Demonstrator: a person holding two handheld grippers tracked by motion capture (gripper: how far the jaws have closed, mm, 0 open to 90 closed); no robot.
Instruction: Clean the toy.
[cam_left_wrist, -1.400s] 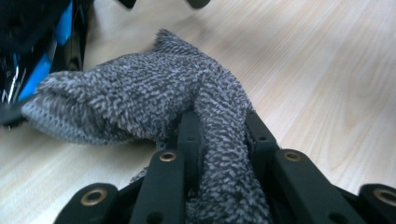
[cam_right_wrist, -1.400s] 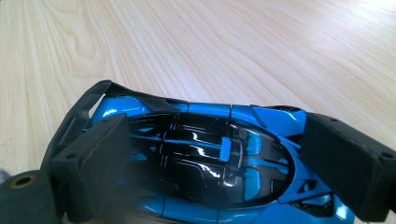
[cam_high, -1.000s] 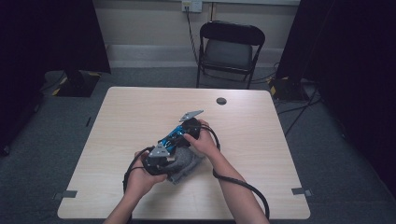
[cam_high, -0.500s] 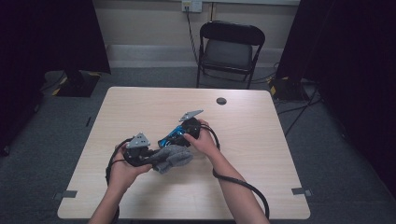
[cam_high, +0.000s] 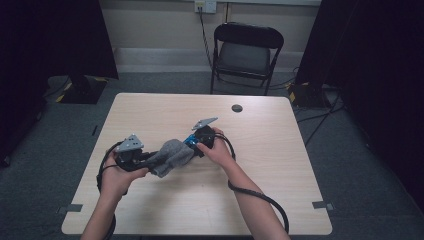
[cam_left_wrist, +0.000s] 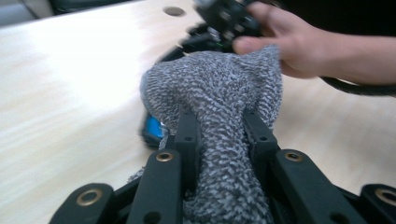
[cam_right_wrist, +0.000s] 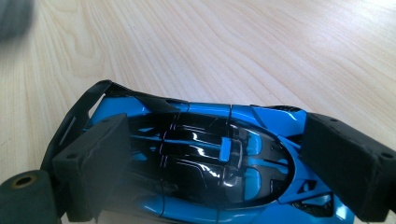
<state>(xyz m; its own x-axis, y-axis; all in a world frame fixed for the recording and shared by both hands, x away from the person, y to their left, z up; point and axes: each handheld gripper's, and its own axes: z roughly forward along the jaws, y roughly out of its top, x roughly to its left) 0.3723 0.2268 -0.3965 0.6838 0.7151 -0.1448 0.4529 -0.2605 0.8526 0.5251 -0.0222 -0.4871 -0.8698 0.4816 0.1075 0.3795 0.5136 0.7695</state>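
Observation:
A blue and black toy car (cam_right_wrist: 205, 154) lies on its side between the jaws of my right gripper (cam_right_wrist: 215, 158), whose pads (cam_right_wrist: 100, 154) press on its two flanks. In the high view my right gripper (cam_high: 194, 145) holds the car (cam_high: 189, 140) low over the middle of the table (cam_high: 260, 165). A grey knitted cloth (cam_high: 171, 155) stretches from the car to my left gripper (cam_high: 150, 158), which is shut on its end. In the left gripper view the cloth (cam_left_wrist: 219, 93) bunches between the jaws of my left gripper (cam_left_wrist: 219, 128), and a bit of the blue car (cam_left_wrist: 152, 128) peeks out under it.
A small black round spot (cam_high: 237, 108) sits near the table's far edge. A black folding chair (cam_high: 246, 55) stands beyond the table. Thick cables trail from both grippers, one (cam_high: 260, 197) looping over the table's front part.
My left gripper has moved left and up, away from the right hand, drawing the grey cloth off the car. The right gripper has stayed put with the car.

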